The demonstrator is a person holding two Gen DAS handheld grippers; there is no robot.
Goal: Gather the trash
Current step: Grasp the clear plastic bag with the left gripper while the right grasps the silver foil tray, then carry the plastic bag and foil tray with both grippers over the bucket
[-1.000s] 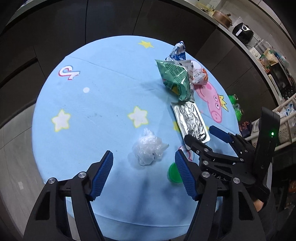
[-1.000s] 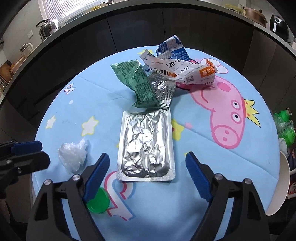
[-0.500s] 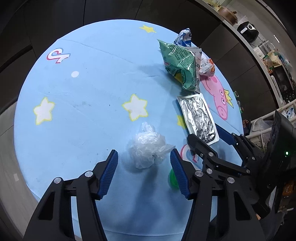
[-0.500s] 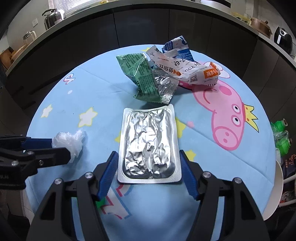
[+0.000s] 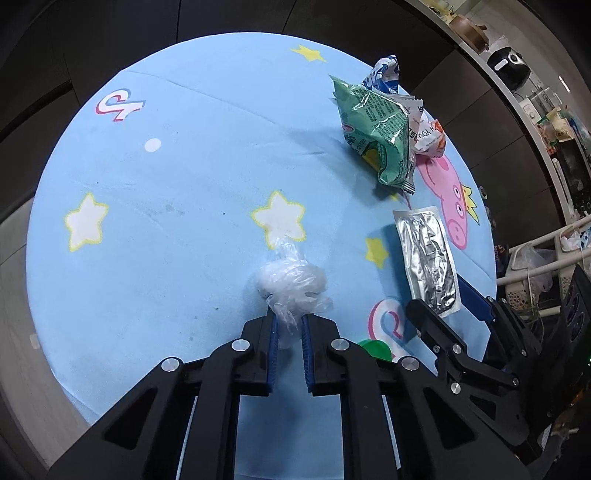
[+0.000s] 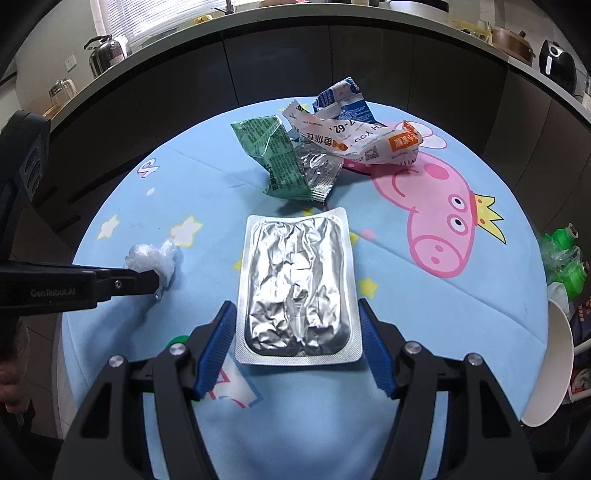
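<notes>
Both views are sharp in the middle, with no motion blur. The fisheye lens bends the edges strongly, and the corners fall into black. The blue table (image 5: 184, 229) is evenly and brightly lit, while the dark cabinets around it stay dim. Daylight enters from a window (image 6: 147, 18) at the upper left of the right view (it is overexposed). The foil tray (image 6: 297, 288) shows small glare spots, and shadows under the wrappers are soft.

We see a round desk (image 6: 424, 332) in a blue cartoon cloth carrying a foil tray (image 6: 297, 286), green wrapper (image 6: 275, 158), white-orange wrapper (image 6: 364, 142), blue-white packet (image 6: 343, 101), crumpled clear plastic (image 5: 291, 282) and green cap (image 5: 376, 349).
</notes>
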